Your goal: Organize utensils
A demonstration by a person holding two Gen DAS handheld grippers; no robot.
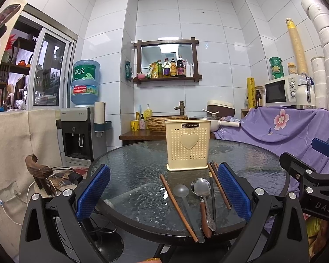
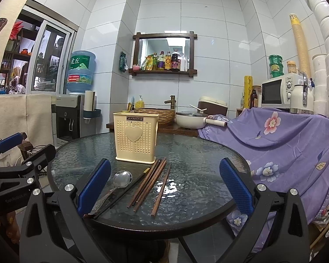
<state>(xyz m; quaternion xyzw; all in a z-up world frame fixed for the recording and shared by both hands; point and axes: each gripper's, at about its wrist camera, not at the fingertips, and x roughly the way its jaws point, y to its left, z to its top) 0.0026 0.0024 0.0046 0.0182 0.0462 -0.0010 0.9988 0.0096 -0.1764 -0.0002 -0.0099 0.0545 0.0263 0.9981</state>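
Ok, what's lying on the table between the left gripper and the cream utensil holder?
In the left wrist view, between the left gripper and the utensil holder lie a metal spoon, a translucent ladle and brown chopsticks.

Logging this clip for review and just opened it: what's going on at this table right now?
Nothing is being handled yet. A person holds two grippers over a round glass table; the left gripper and right gripper are both open and empty. Loose on the glass lie a metal spoon, a translucent ladle and several chopsticks. The cream utensil holder stands upright behind them, and nothing shows above its rim.
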